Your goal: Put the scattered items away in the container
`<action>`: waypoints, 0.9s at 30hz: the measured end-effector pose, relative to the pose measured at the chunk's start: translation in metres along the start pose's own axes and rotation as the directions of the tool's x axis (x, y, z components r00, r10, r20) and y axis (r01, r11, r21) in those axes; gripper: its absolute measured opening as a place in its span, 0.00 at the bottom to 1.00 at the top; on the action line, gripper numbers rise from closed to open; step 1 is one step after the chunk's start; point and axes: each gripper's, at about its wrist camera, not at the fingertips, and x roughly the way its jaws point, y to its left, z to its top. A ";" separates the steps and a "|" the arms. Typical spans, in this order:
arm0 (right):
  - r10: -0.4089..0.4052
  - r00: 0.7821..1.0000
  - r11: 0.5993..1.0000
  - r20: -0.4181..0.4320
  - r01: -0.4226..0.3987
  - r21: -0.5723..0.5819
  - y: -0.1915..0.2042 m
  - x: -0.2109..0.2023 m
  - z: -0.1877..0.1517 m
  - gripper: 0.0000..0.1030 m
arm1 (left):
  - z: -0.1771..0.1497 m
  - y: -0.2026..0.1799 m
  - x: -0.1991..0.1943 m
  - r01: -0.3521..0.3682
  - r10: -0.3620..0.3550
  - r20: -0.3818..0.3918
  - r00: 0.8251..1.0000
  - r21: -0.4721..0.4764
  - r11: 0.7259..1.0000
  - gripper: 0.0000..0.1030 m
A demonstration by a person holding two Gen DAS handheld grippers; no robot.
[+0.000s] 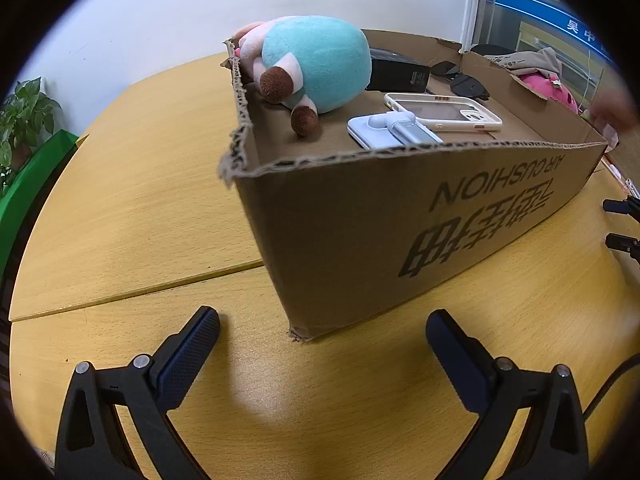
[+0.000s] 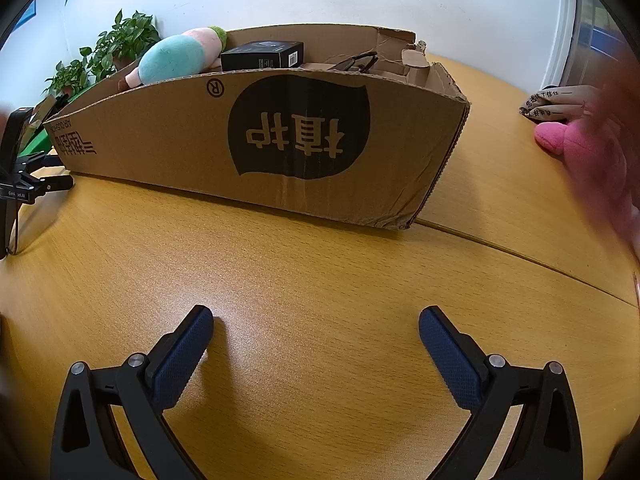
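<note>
A brown cardboard box [image 1: 400, 216] [image 2: 160, 136] stands on the yellow wooden table [image 1: 140, 184]. Inside lie a teal and pink plush toy [image 1: 320, 60] [image 2: 176, 58], a black carton [image 1: 396, 74] [image 2: 262, 56], dark sunglasses [image 1: 466, 84] [image 2: 358, 62], a phone in a white case [image 1: 442, 112] and a pale blue gadget [image 1: 394, 130]. A pink plush [image 1: 554, 88] [image 2: 580, 148] and a beige printed cloth [image 1: 532, 60] [image 2: 556, 104] lie outside, beyond the box's right end. My left gripper [image 1: 323, 322] is open and empty before the box's near corner. My right gripper [image 2: 316, 316] is open and empty over bare table.
A blurred hand [image 1: 616, 110] [image 2: 624, 92] is close to the pink plush. Potted plants [image 1: 24, 116] [image 2: 120, 44] and a green ledge [image 1: 36, 168] stand left of the table. A seam [image 1: 160, 286] runs across the tabletop. The right gripper's fingers [image 1: 624, 220] show at the edge of the left wrist view.
</note>
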 end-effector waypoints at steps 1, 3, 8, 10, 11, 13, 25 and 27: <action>0.000 1.000 1.000 0.000 0.000 0.000 0.000 0.000 0.000 1.00 | 0.000 0.000 0.000 0.000 0.000 0.000 1.000 0.000 1.000 1.00; -0.001 1.000 1.000 0.000 0.001 0.001 0.000 0.000 0.000 1.00 | 0.001 0.000 0.001 0.000 0.000 0.000 1.000 0.001 1.000 1.00; -0.001 1.000 1.000 0.000 0.001 0.002 0.001 0.000 0.000 1.00 | 0.002 0.000 0.001 0.001 -0.001 -0.001 1.000 0.002 1.000 1.00; -0.001 1.000 1.000 0.000 0.001 0.002 0.001 0.000 0.000 1.00 | 0.003 -0.001 0.002 0.000 0.000 -0.001 1.000 0.002 1.000 1.00; -0.002 1.000 1.000 0.000 0.002 0.003 0.001 0.000 0.000 1.00 | 0.002 0.000 0.001 0.001 -0.001 -0.001 1.000 0.002 1.000 1.00; -0.002 1.000 1.000 0.000 0.002 0.003 0.001 0.000 0.000 1.00 | 0.003 -0.001 0.002 0.001 -0.001 -0.001 1.000 0.003 1.000 1.00; -0.002 1.000 1.000 0.001 0.002 0.004 0.002 0.001 -0.001 1.00 | 0.004 0.000 0.002 0.003 -0.003 -0.001 1.000 0.005 1.000 1.00; -0.002 1.000 1.000 0.002 0.002 0.004 0.001 0.001 -0.001 1.00 | 0.004 0.000 0.003 0.003 -0.003 -0.001 1.000 0.006 1.000 1.00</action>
